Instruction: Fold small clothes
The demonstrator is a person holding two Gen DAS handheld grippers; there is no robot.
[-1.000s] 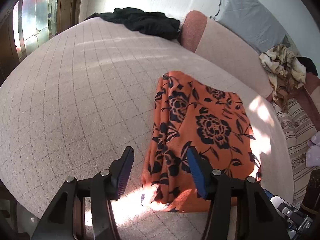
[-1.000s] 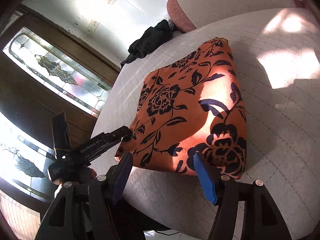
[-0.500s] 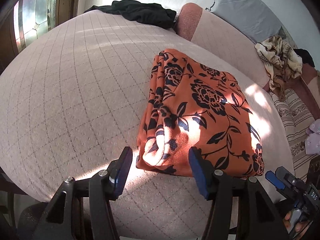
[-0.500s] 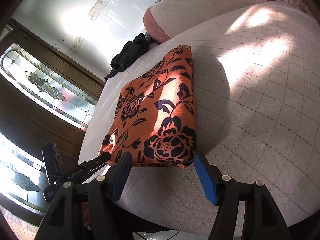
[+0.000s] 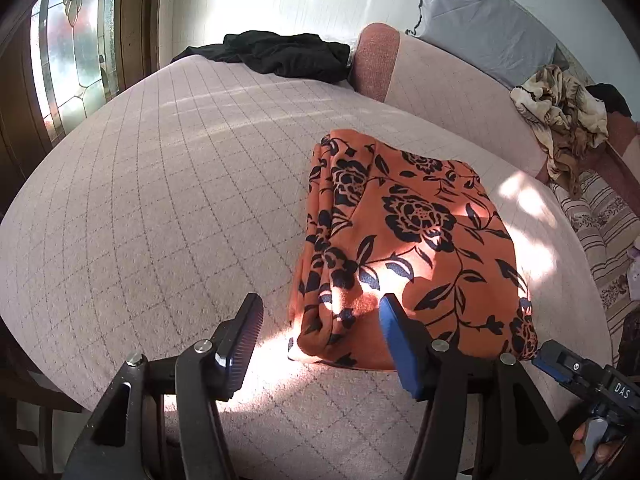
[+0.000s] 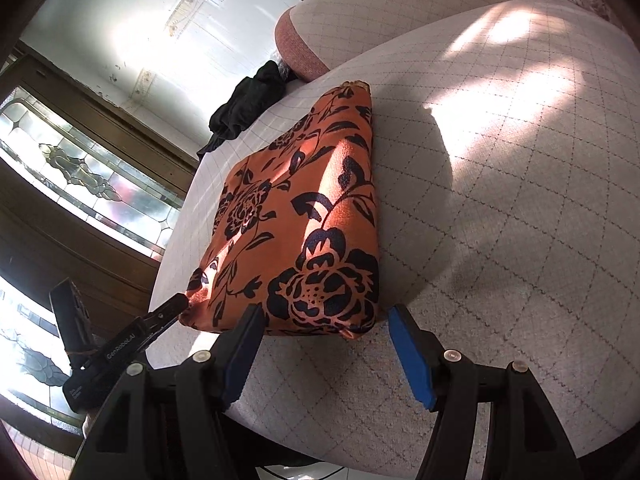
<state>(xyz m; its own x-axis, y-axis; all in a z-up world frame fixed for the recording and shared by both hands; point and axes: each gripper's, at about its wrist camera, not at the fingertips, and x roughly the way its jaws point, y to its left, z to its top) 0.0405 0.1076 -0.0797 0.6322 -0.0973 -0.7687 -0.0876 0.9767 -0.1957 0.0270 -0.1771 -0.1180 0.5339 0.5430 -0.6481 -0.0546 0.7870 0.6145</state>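
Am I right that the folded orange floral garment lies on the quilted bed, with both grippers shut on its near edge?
Not quite: the left gripper and right gripper are both open, as each wrist view shows. The folded orange floral garment does lie on the quilted bed.

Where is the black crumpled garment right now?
The black crumpled garment lies at the far edge of the quilted pink cushion surface, beside the pink bolster end, well beyond the folded orange floral cloth; the right wrist view shows it too.

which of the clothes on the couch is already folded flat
The orange floral garment, lying as a neat flat rectangle just ahead of both open grippers. The black garment and the beige patterned one are crumpled heaps farther back.
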